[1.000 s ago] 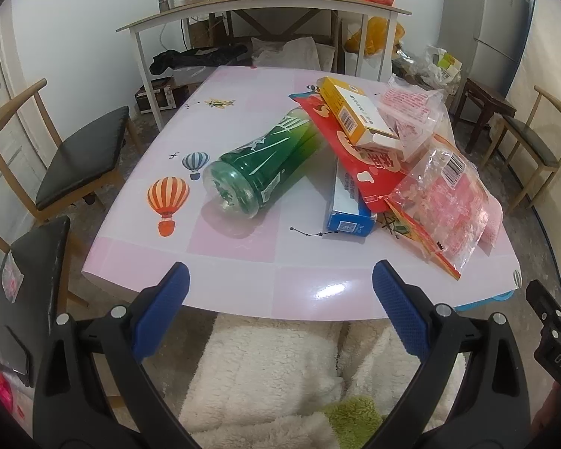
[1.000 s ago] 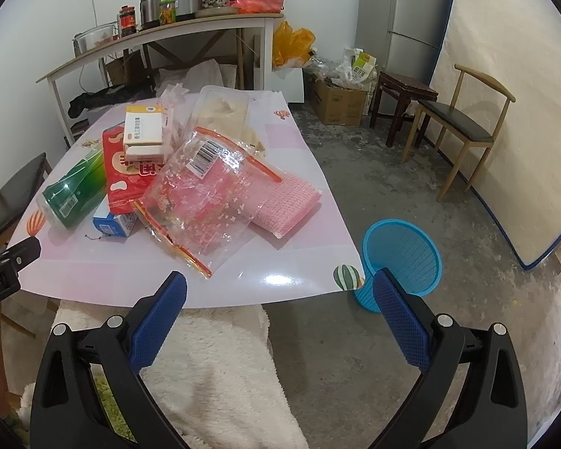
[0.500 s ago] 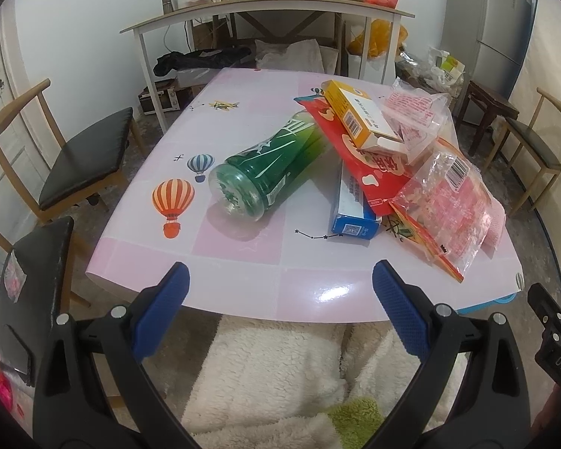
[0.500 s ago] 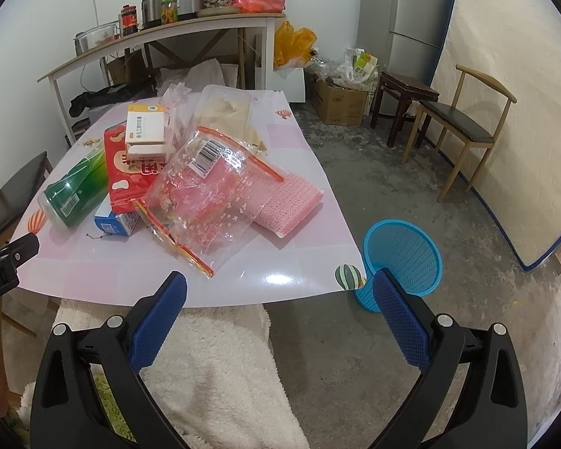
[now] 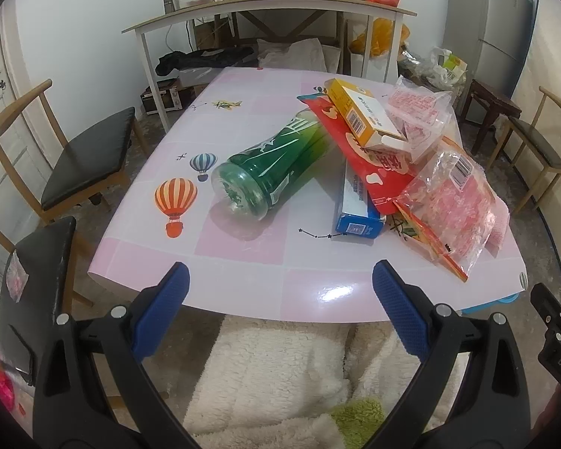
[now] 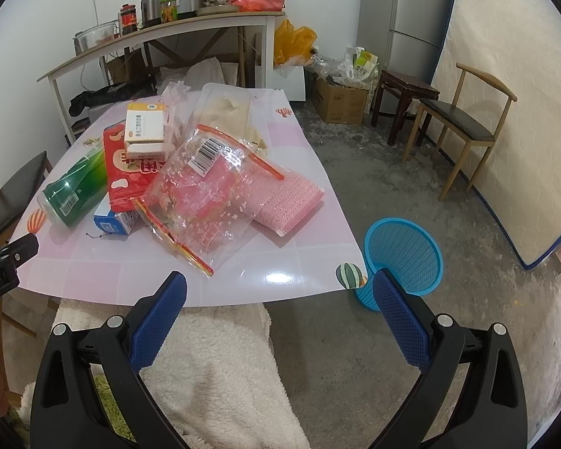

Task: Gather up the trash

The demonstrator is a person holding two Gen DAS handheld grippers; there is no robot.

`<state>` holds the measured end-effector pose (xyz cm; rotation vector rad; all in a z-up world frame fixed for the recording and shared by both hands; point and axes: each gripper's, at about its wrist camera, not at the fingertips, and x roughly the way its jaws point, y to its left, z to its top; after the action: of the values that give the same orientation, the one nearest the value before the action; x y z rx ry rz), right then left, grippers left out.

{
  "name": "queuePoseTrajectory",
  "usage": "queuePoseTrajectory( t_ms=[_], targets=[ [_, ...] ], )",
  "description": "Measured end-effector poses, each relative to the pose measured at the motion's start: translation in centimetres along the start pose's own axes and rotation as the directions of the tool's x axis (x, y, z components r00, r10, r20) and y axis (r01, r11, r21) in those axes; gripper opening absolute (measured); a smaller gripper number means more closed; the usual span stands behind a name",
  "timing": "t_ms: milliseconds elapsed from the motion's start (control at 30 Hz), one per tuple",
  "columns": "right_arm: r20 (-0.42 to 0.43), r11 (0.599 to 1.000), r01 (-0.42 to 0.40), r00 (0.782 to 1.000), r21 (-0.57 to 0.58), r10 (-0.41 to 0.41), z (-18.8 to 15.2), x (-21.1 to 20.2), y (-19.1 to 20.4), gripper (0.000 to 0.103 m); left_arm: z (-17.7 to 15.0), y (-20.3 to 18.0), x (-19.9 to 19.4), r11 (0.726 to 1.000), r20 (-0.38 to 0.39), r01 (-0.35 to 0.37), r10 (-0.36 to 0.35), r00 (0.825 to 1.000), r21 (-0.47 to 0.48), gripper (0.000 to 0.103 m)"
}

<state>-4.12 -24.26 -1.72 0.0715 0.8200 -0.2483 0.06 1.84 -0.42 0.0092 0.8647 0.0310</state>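
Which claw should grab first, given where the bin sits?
Right, probably. The blue bin stands on the floor off the table's right corner, in front of the right claw, and the pink zip bag lies nearest it. The left claw, also open, faces the green bottle.

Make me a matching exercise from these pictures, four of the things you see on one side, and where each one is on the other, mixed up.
Things:
1. green bottle
2. yellow box
3. blue basket
4. blue carton

Places:
A. on the floor beside the table
B. lying on its side, base toward the left gripper
C. on top of the red packet
D. partly under the red packet

Pairs: 1-B, 2-C, 3-A, 4-D
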Motion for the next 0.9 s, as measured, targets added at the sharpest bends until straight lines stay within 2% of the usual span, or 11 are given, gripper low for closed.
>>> queuePoseTrajectory(
  t_ms=[567,900],
  targets=[
    [0.005,1.0,0.005,1.0,0.002,-0.005,0.0,0.2,-0.2,0.097,0.0,0.1,0.0,1.0,0.005,-0.003,0.003,1.0,0.003,0.094],
    [0.063,1.0,-0.013,0.998,-0.007,0.013,1.5,-0.6,0.0,0.097,0.0,1.0,-0.9,1.0,0.073,-0.025,0.025,0.997,0.007,0.094]
  ],
)
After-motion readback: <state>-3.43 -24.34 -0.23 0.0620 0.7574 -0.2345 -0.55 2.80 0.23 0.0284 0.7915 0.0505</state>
